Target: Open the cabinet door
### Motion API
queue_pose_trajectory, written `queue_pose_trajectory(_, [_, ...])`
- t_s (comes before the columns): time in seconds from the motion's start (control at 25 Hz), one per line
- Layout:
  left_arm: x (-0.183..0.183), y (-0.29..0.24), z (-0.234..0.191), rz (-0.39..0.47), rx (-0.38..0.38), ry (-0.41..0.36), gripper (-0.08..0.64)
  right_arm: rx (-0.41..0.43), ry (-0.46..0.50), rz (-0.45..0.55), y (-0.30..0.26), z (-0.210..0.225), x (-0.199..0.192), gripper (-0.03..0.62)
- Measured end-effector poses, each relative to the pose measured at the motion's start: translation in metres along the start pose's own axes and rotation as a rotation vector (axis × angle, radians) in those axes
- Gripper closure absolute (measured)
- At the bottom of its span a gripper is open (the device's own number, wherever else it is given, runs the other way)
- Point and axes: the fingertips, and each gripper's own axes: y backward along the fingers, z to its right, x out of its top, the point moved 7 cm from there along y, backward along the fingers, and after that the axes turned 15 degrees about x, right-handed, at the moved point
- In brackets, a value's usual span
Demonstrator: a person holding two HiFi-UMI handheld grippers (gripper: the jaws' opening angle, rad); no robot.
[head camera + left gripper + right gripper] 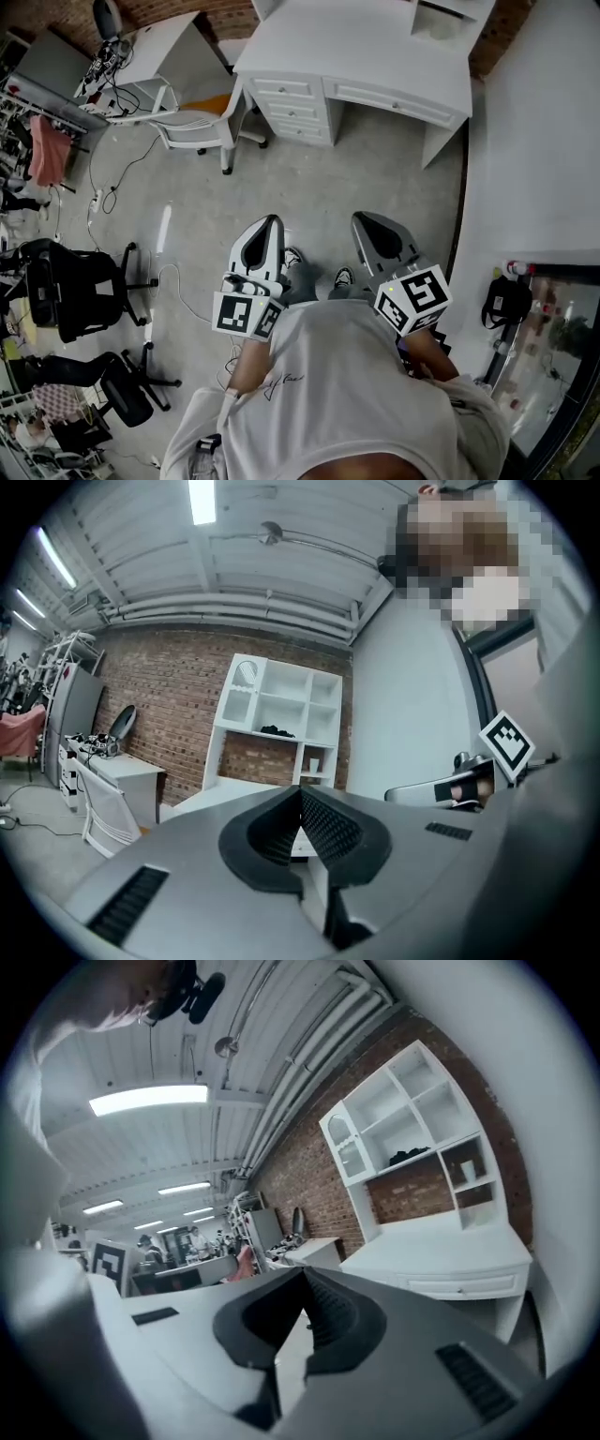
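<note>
You hold the left gripper (267,231) and right gripper (371,231) closed and empty, well apart from the white desk (375,47), probably only preparing the approach.

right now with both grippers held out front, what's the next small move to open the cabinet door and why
Probably step forward toward the white desk. The left gripper and right gripper are both shut on nothing and hang over bare floor, well short of it. The arched cabinet door on its hutch looks out of reach from here.
</note>
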Motion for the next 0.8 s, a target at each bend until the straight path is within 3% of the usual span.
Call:
queue_pose_trajectory(0.16, [-0.001,-0.009,-0.009,0.006,-0.009,0.000,0.545,0.067,0.041,-0.056,-0.018,0.002,-0.001,0.569])
queue_pose_trajectory(0.36, [-0.004,-0.036,-0.029,0.004,-0.021,0.027,0.545,0.047,0.073,-0.043,-0.049,0.015,0.008,0.569])
queue_pose_trajectory(0.6, [0.012,-0.085,-0.062,0.020,-0.053,0.064,0.545,0.093,0.128,-0.050,-0.104,0.033,0.031,0.569])
queue_pose_trajectory(0.8, [0.026,-0.124,-0.102,0.022,-0.073,0.085,0.545,0.052,0.165,-0.082,-0.158,0.042,0.051,0.569])
